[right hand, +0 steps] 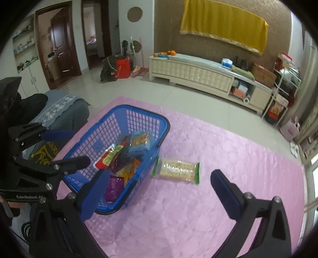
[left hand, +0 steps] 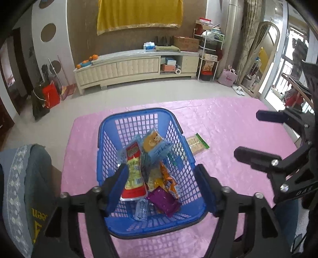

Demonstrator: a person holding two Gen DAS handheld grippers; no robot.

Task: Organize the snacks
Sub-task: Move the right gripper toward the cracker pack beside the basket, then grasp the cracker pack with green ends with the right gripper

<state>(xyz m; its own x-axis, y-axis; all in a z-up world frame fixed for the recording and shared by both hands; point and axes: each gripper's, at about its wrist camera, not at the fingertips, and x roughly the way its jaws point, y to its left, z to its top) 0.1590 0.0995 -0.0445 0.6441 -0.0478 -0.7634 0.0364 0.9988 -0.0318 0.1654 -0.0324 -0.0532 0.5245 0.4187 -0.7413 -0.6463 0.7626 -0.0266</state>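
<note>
A pink table (right hand: 198, 208) carries a blue basket (right hand: 163, 121) of snacks; one cracker pack (right hand: 178, 168) lies just beside it. Both the left gripper (left hand: 161, 186) and right gripper (right hand: 159, 190) gape empty. A careless reach could nudge the basket.

Home living room: long cream TV cabinet (left hand: 137, 67) against a brown wall with a yellow cloth (left hand: 139, 14) hung above, oranges (right hand: 165, 53) and tissue box (left hand: 149, 46) on top, tiled floor (left hand: 159, 89), wooden doors (right hand: 59, 41), slippers (left hand: 238, 90).
</note>
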